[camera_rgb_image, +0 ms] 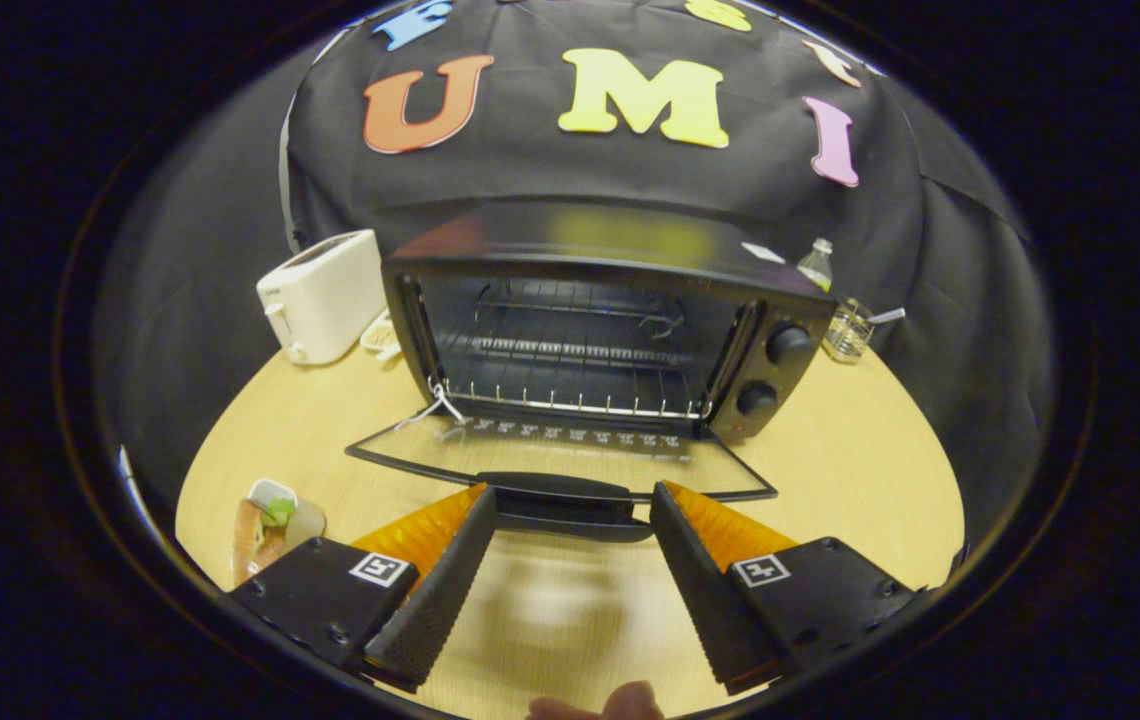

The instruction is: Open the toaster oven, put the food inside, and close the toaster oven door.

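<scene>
The toaster oven stands open just ahead of the claw, so step 1 of 3 looks done; loading the food and shutting the door are left, as far as can be judged.

Left of the claw, the food sits on a small plate on the table, not yet picked up. Beyond it stands a boxy white toaster with rounded corners.

The claw is spread wide and grips nothing; its fingers have ribbed pads. The glass door lies flat, its dark bar handle just beyond the tips. Inside, thin wire racks gleam.

Right of the cavity sit 2 round knobs. Farther right stand a clear plastic bottle and a glass.
</scene>
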A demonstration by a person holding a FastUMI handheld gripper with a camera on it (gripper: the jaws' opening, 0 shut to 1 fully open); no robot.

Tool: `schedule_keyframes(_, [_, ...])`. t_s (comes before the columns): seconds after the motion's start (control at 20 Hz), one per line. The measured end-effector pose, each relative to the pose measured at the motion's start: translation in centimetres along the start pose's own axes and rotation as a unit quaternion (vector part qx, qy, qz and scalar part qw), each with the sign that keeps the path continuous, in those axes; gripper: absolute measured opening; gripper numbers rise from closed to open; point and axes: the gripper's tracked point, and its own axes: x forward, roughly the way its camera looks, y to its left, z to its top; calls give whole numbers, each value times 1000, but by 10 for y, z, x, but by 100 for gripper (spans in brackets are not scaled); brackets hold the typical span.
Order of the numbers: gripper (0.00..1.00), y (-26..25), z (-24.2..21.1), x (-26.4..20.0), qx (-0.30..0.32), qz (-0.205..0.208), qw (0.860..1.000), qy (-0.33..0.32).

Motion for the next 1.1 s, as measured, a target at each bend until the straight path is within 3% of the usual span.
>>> schedule_keyframes(0.35, [100,-11,-4,-1,5,7,1000,15])
schedule_keyframes(0.6, [100,25,15,-48,-16,132,991,28])
schedule_keyframes(0.85, [100,74,21,-91,32,269,958,94])
schedule_keyframes(1.1, [100,147,-8,-102,89,371,903,196])
